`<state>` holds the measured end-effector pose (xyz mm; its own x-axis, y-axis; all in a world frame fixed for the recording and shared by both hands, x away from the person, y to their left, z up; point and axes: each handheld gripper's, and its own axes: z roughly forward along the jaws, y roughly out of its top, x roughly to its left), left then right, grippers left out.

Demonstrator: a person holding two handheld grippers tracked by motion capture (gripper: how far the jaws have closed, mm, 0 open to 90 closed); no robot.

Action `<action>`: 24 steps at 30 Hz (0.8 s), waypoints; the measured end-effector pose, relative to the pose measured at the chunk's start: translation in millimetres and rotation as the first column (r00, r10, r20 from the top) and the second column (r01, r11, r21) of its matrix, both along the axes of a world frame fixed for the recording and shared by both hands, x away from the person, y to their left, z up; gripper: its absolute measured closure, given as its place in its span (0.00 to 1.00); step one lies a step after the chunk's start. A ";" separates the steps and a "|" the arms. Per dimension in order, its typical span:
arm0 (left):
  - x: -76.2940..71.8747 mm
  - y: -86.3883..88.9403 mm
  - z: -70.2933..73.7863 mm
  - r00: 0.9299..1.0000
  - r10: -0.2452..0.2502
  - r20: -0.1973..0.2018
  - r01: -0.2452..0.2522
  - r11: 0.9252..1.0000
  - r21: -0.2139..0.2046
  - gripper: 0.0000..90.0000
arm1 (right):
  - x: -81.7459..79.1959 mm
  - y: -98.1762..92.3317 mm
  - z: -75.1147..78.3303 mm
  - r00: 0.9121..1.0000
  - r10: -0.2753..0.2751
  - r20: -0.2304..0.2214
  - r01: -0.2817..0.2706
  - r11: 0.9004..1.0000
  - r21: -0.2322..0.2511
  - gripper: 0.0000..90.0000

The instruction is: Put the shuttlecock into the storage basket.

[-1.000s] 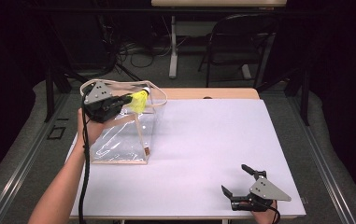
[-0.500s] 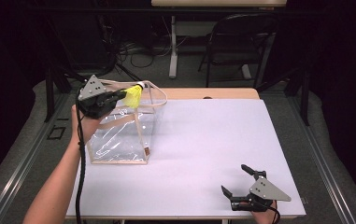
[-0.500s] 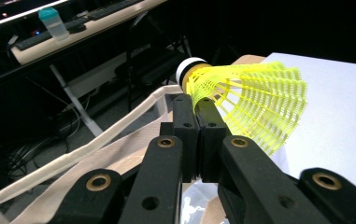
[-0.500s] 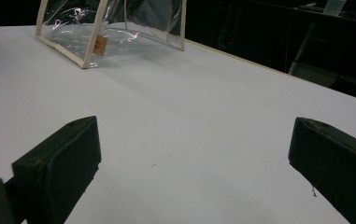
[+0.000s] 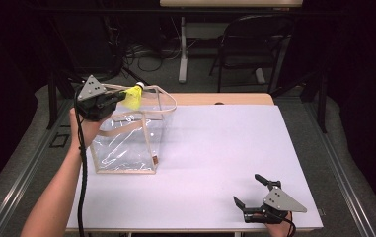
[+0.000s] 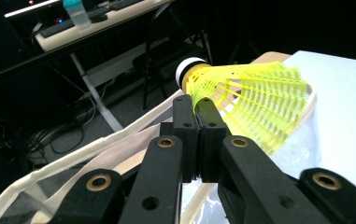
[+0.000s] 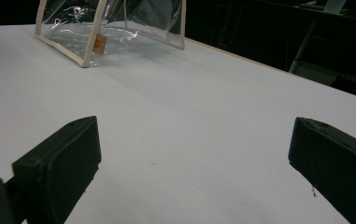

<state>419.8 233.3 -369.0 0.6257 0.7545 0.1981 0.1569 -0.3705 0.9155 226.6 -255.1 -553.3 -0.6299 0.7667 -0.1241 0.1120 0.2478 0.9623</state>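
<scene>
Yellow shuttlecock held above a clear bag

The shuttlecock (image 5: 134, 97) has a neon-yellow mesh skirt and a white, black-banded cork tip; it lies roughly level, pinched at the skirt's narrow end. Below it, the transparent plastic bag (image 5: 126, 143) with beige trim and straps stands upright near the table's left edge.

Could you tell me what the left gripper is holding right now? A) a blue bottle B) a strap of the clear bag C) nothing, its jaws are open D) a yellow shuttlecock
D: the left gripper is shut on the skirt of the yellow shuttlecock, held above the clear bag.
</scene>
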 end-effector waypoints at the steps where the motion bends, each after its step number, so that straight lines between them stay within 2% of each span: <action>1: 1.3 1.5 -0.9 1.000 0.012 -0.004 -0.012 1.000 -0.001 0.99 | 0.1 0.1 -0.2 1.000 -0.002 -0.004 0.002 1.000 0.000 0.02; 7: 3.8 5.2 -3.0 0.999 0.043 -0.013 -0.043 0.999 -0.022 0.99 | 0.1 0.3 -0.1 1.000 0.000 -0.001 0.000 1.000 -0.002 0.02; 14: 6.8 9.3 -5.6 0.996 0.090 -0.024 -0.090 0.996 -0.005 0.99 | -0.1 0.2 0.0 1.000 -0.001 -0.001 0.001 1.000 0.000 0.02; 24: 11.9 12.9 -11.0 0.990 0.130 -0.047 -0.130 0.991 0.012 0.99 | 0.0 0.2 -0.1 1.000 -0.002 -0.002 0.002 1.000 0.001 0.02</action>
<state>431.7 246.2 -380.0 0.5311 0.8286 0.1770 0.2479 -0.3518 0.9027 226.7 -254.9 -553.3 -0.6290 0.7678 -0.1220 0.1145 0.2467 0.9623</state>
